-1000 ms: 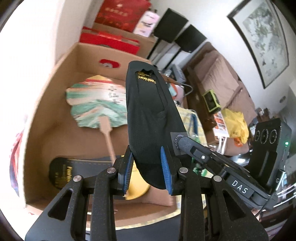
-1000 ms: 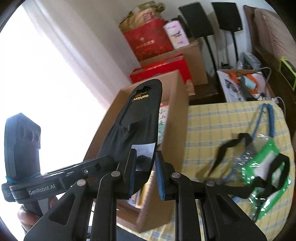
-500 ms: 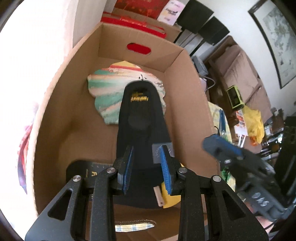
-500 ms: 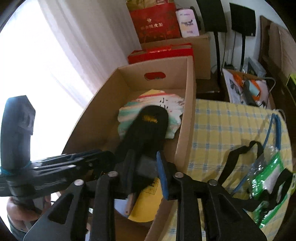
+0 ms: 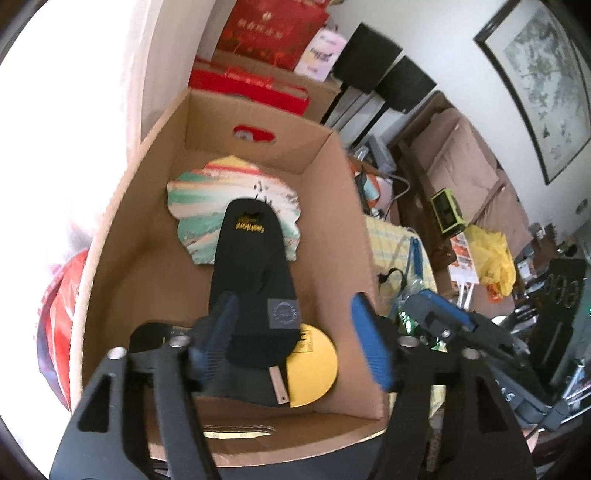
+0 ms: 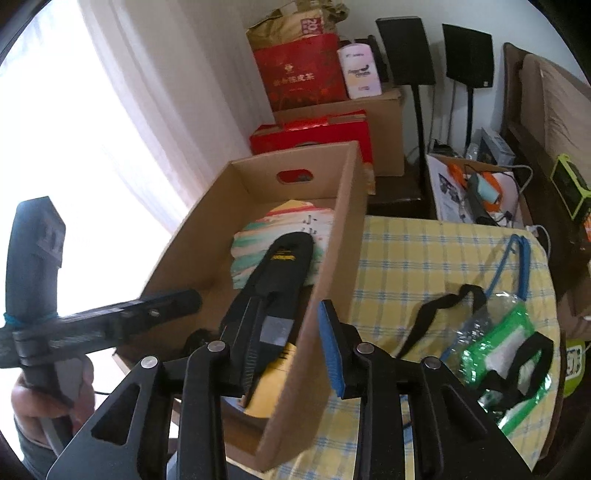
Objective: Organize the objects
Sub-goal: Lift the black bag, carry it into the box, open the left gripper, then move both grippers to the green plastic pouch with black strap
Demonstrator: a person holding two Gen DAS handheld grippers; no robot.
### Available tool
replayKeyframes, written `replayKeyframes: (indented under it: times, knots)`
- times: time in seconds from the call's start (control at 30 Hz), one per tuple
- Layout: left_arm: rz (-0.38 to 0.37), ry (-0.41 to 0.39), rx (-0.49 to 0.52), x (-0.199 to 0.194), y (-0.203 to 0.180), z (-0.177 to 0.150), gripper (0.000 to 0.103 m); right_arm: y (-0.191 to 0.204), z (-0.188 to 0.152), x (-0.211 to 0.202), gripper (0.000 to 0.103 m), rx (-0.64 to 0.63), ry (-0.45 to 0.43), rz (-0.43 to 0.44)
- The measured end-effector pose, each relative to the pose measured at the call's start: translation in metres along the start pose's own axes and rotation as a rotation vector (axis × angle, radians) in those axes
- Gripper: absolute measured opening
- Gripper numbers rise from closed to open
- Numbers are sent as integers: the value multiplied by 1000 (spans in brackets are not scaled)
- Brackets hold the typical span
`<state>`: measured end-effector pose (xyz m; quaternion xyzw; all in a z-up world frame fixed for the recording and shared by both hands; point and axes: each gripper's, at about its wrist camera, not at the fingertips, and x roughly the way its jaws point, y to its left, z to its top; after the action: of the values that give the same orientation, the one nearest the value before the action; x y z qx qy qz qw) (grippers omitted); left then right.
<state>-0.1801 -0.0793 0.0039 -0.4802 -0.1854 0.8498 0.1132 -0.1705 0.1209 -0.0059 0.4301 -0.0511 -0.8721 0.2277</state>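
The long black fabric slipper lies released in the open cardboard box over the painted paper fan, both tongs opening empty; light and floppy, it likely grips best at its stiffer heel.

Bright, cluttered living room corner, daylight blown out on one side

A white curtain is lit hard at 10 o'clock in the right wrist view. Two black speakers on stands are set against the white wall at 1 o'clock. A brown sofa and a framed picture are seen at 2 o'clock in the left view.
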Motion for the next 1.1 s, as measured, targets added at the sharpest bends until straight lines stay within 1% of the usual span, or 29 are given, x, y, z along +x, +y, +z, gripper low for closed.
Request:
replayKeyframes:
  times: [0.07, 0.13, 0.17, 0.27, 0.3, 0.33, 0.4, 0.43, 0.5, 0.53, 0.6, 0.67, 0.7, 0.8, 0.93, 1.1]
  knots:
    - [31, -21, 24, -5, -8, 0, 70, -4, -2, -5, 39, 6, -4, -12]
    - [65, -38, 55, -9, -16, -1, 72, -8, -3, -10, 47, 12, -12, -23]
    - [74, -45, 68, -10, -20, -2, 73, -11, -4, -13, 49, 16, -19, -37]
    - [83, -51, 92, -13, -28, -4, 74, -20, -5, -21, 60, 33, -36, -63]
    - [82, -51, 98, -13, -30, -5, 75, -23, -6, -24, 67, 39, -39, -71]
    - [82, -53, 104, -13, -32, -6, 76, -26, -7, -27, 70, 41, -42, -77]
    - [98, -59, 123, -13, -38, -8, 76, -31, -9, -32, 74, 44, -49, -98]
    - [106, -61, 131, -13, -40, -9, 76, -34, -9, -35, 78, 44, -53, -114]
    - [122, -66, 144, -14, -45, -12, 77, -37, -10, -39, 83, 47, -61, -128]
    - [122, -66, 147, -14, -46, -13, 84, -39, -10, -42, 85, 52, -67, -131]
    - [119, -81, 149, -16, -50, -16, 95, -45, -11, -48, 89, 66, -76, -140]
    - [127, -88, 156, -16, -54, -18, 96, -48, -12, -53, 96, 67, -89, -156]
    - [132, -90, 162, -17, -56, -18, 96, -49, -12, -55, 103, 64, -93, -168]
    - [147, -99, 184, -17, -63, -20, 96, -50, -14, -62, 103, 49, -107, -202]
    - [147, -103, 205, -17, -73, -23, 98, -56, -17, -69, 103, 45, -112, -237]
    - [140, -94, 226, -12, -87, -28, 99, -66, -22, -77, 103, 56, -115, -251]
